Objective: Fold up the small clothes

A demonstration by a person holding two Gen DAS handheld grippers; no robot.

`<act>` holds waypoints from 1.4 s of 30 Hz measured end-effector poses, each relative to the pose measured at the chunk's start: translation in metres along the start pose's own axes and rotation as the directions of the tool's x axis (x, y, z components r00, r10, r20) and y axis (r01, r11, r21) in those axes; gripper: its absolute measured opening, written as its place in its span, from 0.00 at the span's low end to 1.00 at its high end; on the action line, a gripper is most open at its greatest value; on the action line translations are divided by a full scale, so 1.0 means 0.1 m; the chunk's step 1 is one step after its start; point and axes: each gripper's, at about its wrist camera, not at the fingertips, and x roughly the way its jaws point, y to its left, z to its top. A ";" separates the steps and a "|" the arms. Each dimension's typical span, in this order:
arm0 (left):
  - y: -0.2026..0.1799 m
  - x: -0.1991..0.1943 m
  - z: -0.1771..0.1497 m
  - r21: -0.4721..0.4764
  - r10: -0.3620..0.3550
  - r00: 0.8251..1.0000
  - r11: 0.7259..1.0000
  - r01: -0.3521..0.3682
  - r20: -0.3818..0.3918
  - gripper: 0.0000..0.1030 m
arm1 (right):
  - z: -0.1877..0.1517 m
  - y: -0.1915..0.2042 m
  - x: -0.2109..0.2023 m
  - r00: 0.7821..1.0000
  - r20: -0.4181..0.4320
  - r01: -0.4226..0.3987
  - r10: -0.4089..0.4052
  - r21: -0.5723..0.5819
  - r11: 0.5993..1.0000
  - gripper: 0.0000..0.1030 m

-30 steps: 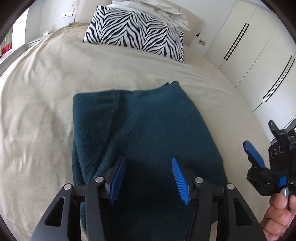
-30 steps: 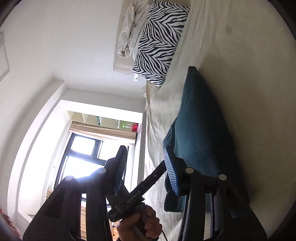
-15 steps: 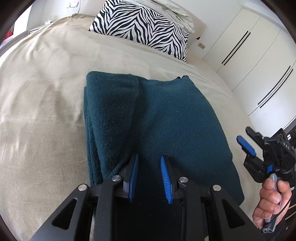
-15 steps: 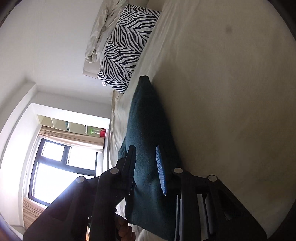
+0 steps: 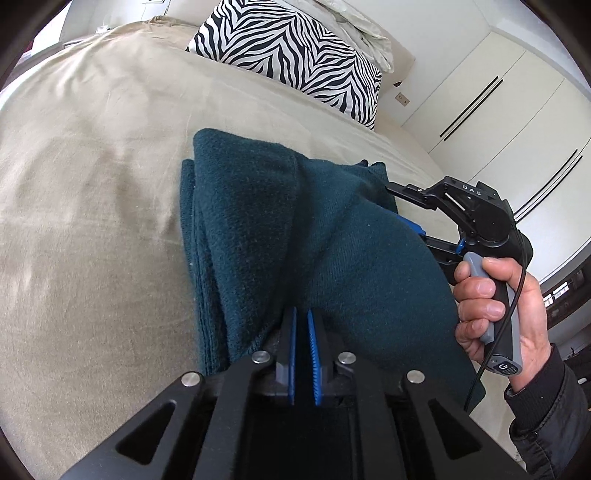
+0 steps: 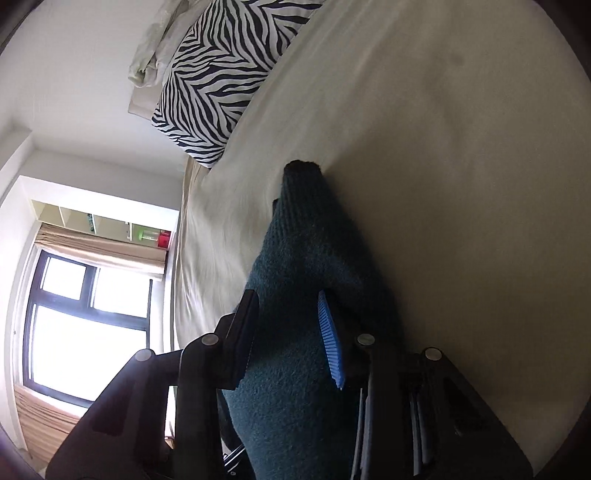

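A dark teal knitted garment [image 5: 295, 236] lies folded on the beige bed sheet [image 5: 92, 184]. My left gripper [image 5: 302, 317] is shut on its near edge, the blue pads pressed together with the cloth bunched up between them. My right gripper [image 5: 417, 230] comes in from the right side of the garment, held by a hand. In the right wrist view the garment [image 6: 295, 295] fills the gap between the right gripper's [image 6: 288, 321] two fingers, which stand apart around the thick fold.
A zebra-striped pillow [image 5: 288, 51] and a crumpled white cloth [image 5: 354, 22] lie at the head of the bed. White wardrobe doors [image 5: 517, 110] stand to the right. A window [image 6: 81, 325] shows in the right wrist view.
My left gripper has closed from wide open onto the garment's near edge. My right gripper has moved in from the side and now has the garment's right edge between its fingers.
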 end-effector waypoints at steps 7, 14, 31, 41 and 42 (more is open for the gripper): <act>0.01 0.02 0.04 -0.014 -0.005 1.000 1.000 0.005 -0.003 0.11 | -0.32 0.27 -0.58 0.997 0.040 -0.054 0.060 -0.128 0.990 0.40; -0.04 0.03 0.03 0.007 0.027 1.000 1.000 -0.027 -0.003 0.11 | -1.03 0.46 -0.49 0.990 -0.137 -0.075 0.029 -0.340 0.937 0.44; -0.07 0.03 0.02 0.020 0.047 0.999 0.999 -0.047 -0.002 0.11 | -1.55 -0.03 -1.70 0.998 0.009 0.055 -0.055 -0.336 0.940 0.63; 0.00 -0.44 0.05 -0.053 0.004 0.999 0.999 -0.001 0.052 0.41 | -1.21 0.09 -1.27 0.991 -0.042 0.108 -0.128 -0.315 0.943 0.64; 0.02 -0.56 0.06 -0.057 0.033 0.996 0.998 -0.028 0.084 0.68 | -1.18 0.10 -1.24 0.990 -0.043 0.112 -0.133 -0.322 0.940 0.64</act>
